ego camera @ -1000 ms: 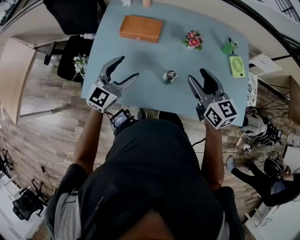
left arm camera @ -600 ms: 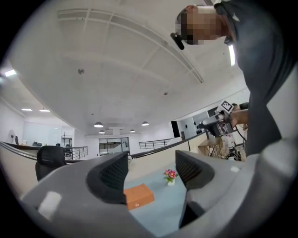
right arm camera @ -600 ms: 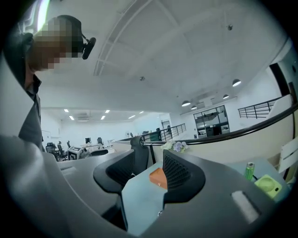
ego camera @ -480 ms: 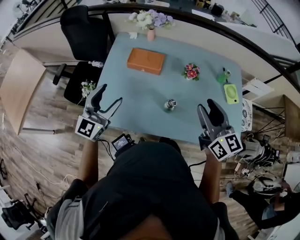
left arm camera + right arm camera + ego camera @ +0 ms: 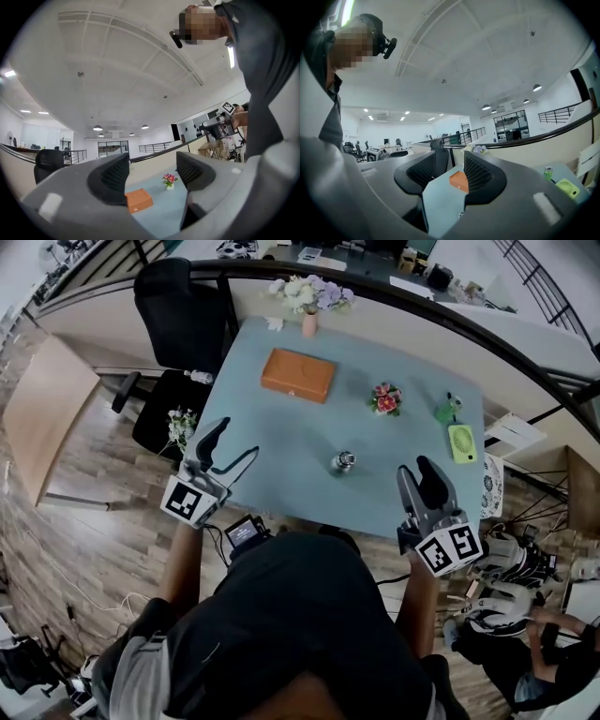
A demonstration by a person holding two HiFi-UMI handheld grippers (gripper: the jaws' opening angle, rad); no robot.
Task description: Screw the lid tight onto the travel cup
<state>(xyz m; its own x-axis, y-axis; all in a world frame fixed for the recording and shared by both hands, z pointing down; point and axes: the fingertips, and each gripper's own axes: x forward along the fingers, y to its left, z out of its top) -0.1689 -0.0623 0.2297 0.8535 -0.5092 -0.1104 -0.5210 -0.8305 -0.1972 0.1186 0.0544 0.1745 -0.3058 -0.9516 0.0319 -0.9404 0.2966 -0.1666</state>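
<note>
While nothing was held, cup (image 5: 344,463): stood ahead of the fingers (image 5: 214,435), lid (image 5: 345,457) judged on.
Left gripper (image 5: 230,448): wide, just narrowed, empty.
Right gripper (image 5: 413,469): parted, empty.

Left gripper (image 5: 239,439), right gripper (image 5: 413,468): farther from cup (image 5: 344,461) (both higher)

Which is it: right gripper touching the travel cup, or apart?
Apart. The head view shows bare table between the right gripper and the travel cup.
</note>
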